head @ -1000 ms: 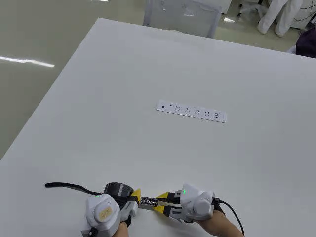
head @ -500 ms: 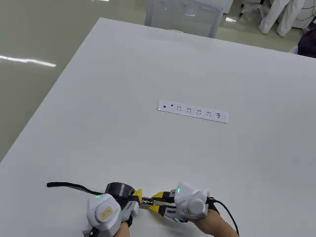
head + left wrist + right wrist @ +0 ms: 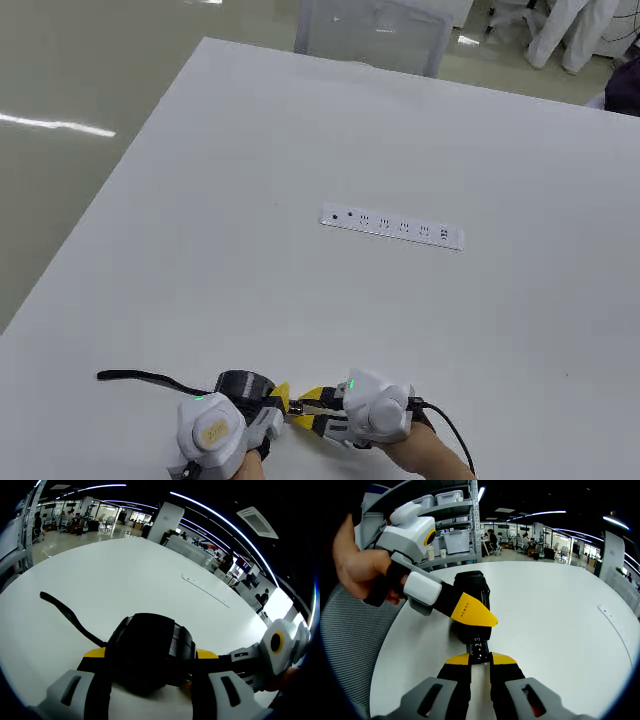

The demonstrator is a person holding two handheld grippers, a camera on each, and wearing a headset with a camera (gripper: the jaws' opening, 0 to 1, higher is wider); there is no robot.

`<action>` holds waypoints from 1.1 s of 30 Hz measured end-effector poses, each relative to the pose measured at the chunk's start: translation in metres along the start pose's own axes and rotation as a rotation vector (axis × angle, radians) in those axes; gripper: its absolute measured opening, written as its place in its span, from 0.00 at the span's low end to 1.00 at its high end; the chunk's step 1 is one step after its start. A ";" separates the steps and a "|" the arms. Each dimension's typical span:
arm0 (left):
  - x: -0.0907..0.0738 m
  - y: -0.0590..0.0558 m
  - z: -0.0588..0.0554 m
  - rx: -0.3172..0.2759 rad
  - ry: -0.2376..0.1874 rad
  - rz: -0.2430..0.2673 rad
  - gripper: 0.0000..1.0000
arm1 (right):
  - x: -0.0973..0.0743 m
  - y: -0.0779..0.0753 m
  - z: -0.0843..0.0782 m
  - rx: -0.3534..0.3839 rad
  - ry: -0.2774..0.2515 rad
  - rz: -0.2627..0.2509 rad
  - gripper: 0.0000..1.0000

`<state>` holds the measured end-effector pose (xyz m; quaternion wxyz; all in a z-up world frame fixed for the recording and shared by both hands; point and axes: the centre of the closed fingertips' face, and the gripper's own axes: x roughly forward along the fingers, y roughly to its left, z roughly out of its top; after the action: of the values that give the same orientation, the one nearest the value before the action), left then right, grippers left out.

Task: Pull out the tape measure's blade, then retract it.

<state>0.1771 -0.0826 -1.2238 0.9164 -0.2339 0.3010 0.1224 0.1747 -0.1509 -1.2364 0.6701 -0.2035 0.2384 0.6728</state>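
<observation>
The tape measure (image 3: 243, 384) is clamped in the left gripper (image 3: 272, 398), and its short blade (image 3: 477, 643), stretched toward 3 o'clock in the head view, is pinched by the right gripper (image 3: 480, 661).

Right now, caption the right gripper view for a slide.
Short blade pinched by the right gripper, black tape measure clamped by the left gripper, on a white table.

Big white smooth-top table (image 3: 250, 200), rounded far-left corner. Flat white plastic power strip (image 3: 392, 226) lies mid-table. Thin black wrist strap (image 3: 140, 378) lies on top nr near edge, joined to black round tape measure case (image 3: 243, 384).
</observation>
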 end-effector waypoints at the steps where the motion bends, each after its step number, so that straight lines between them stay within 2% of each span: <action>1: 0.000 0.000 0.000 0.000 0.000 -0.001 0.62 | 0.002 0.000 0.000 0.001 -0.001 0.001 0.12; 15: 0.000 0.000 0.001 -0.017 0.003 -0.007 0.62 | 0.014 0.004 0.012 -0.027 -0.008 0.021 0.12; 27: 0.000 0.001 0.001 -0.025 0.003 -0.018 0.63 | 0.014 0.005 0.012 -0.072 -0.008 0.055 0.12; 33: 0.000 -0.001 -0.001 -0.007 0.013 -0.017 0.63 | 0.016 0.005 0.008 -0.074 0.007 0.051 0.13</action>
<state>0.1767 -0.0836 -1.2240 0.9145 -0.2407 0.3045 0.1142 0.1696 -0.1331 -1.2389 0.6437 -0.2246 0.2208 0.6974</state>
